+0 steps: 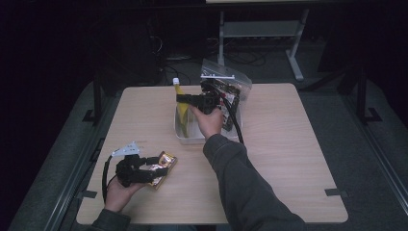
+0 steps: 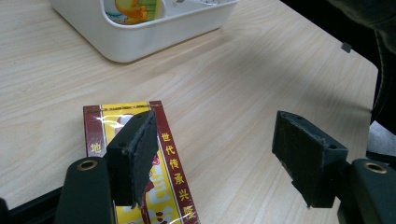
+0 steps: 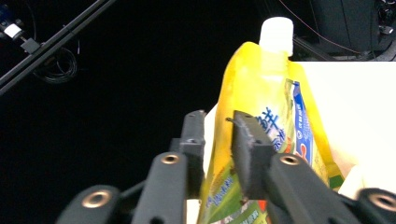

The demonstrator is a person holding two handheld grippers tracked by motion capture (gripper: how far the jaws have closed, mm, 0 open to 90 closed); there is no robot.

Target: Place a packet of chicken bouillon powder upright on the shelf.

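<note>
- The right gripper (image 3: 218, 154) is clamped on the yellow pouch (image 3: 261, 88), holding it upright over the white bin (image 1: 185, 134) at the table's middle, probably so it can stand inside.
- The left gripper (image 2: 219, 158), jaws apart, hovers over the red packet (image 2: 140, 163) near left.
- The pouch's bottom is cut off, and the bag (image 1: 231, 82) behind the bin is hard to read.

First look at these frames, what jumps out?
The yellow spout pouch with its white cap, pinched by the right hand-held gripper above the white tub at the table's far middle. Then the red-and-gold packet lying flat near the front left corner, with the open left hand-held gripper over it.
</note>
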